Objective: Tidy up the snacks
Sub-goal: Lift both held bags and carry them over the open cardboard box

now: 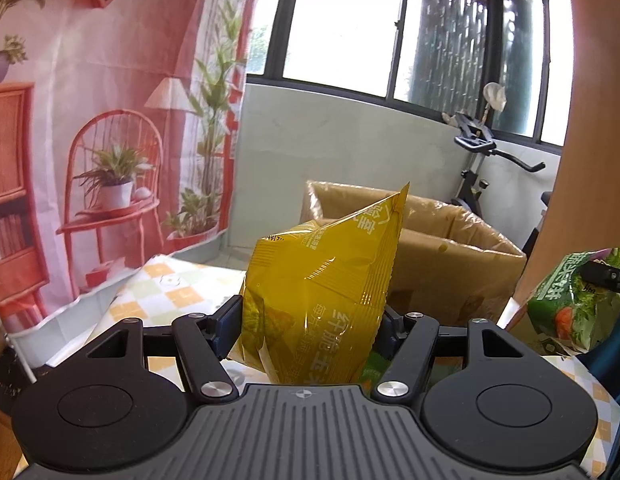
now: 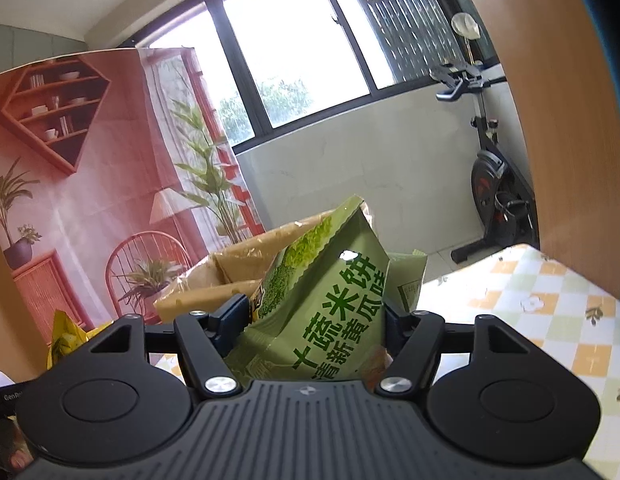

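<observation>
An open cardboard box [image 1: 450, 256] stands on the checked tablecloth [image 1: 178, 292]; its inside cannot be seen. The left gripper [image 1: 310, 320] is clamped on a yellow snack bag [image 1: 322, 296] held up before the box — the right gripper [image 2: 316, 320] likewise pinches a green snack bag [image 2: 330, 308]. Behind stand a printed backdrop [image 1: 110, 100], windows and an exercise bike [image 2: 494, 184].

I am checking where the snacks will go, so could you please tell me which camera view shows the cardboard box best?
The left wrist view: the cardboard box stands open behind the yellow snack bag, showing its rim and front wall. In the right wrist view only a part of it shows, left of the green snack bag.
</observation>
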Available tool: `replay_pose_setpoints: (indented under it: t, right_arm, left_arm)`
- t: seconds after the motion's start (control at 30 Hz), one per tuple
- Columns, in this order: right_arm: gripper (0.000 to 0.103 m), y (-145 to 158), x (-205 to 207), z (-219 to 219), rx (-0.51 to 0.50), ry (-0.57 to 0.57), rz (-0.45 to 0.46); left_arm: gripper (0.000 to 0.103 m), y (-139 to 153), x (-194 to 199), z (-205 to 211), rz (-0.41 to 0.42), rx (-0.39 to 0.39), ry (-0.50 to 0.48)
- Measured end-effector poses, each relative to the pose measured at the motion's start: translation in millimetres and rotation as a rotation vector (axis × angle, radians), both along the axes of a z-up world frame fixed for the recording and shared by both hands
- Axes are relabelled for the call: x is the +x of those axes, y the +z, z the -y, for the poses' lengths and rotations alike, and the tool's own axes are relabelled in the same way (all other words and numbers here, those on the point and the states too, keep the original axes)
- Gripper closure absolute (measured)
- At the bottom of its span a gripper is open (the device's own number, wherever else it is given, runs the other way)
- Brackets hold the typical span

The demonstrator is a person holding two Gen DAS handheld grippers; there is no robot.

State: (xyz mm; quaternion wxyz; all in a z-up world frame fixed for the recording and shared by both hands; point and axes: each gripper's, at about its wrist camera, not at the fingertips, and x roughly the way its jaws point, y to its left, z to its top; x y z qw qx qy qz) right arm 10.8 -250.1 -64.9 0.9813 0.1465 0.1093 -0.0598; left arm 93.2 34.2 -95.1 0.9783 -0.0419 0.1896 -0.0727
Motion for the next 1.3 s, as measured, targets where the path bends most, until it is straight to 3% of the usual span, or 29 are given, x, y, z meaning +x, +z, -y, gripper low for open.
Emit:
replay_pose_setpoints:
  t: [0.73,1.3]
  right_arm:
    - [0.039,31.8,42.1,18.9,0.009,0.09,0.089]
    - [0.043,72.9,97.1,22.0,0.01,0.135,0.105]
  left_arm:
    - [0.034,25.5,51.3,24.1,0.038,-0.045,-0.104]
    - [0.034,33.2,94.4,31.9,0.024,-0.135,-0.138]
